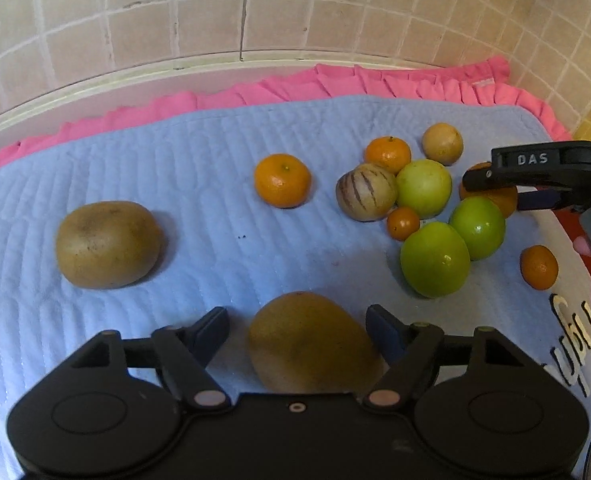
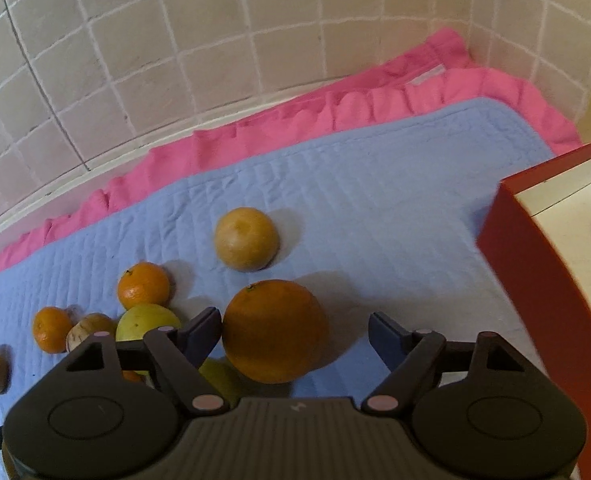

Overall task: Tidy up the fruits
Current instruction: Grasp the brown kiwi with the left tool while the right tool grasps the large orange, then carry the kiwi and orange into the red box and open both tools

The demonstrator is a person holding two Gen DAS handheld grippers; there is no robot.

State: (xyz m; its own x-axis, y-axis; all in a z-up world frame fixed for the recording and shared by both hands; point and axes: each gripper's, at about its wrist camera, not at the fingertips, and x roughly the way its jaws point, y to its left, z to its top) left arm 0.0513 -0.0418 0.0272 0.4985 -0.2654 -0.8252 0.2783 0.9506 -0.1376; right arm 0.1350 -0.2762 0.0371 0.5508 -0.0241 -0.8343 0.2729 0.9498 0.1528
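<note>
- We see our left gripper (image 1: pixel 297 330) with its jaws apart around a brown, oval kiwi (image 1: pixel 313 342); the right finger sits just beside the skin, the left one clear of it.
- Our right gripper (image 2: pixel 294 330) has its jaws apart around a large round orange (image 2: pixel 274 330), the left finger near it and the right finger apart.
- Green fruit (image 2: pixel 145 322) crowds close against that left finger.
- On the quilted blue mat (image 1: pixel 199 184) we count two kiwis, three green apples (image 1: pixel 435 264), one striped pale melon-like fruit (image 1: pixel 366 192) and one tan round fruit (image 1: pixel 442 143).
- A red box (image 2: pixel 535 280) with a pale inside stands at the right; what we see of it holds nothing.
</note>
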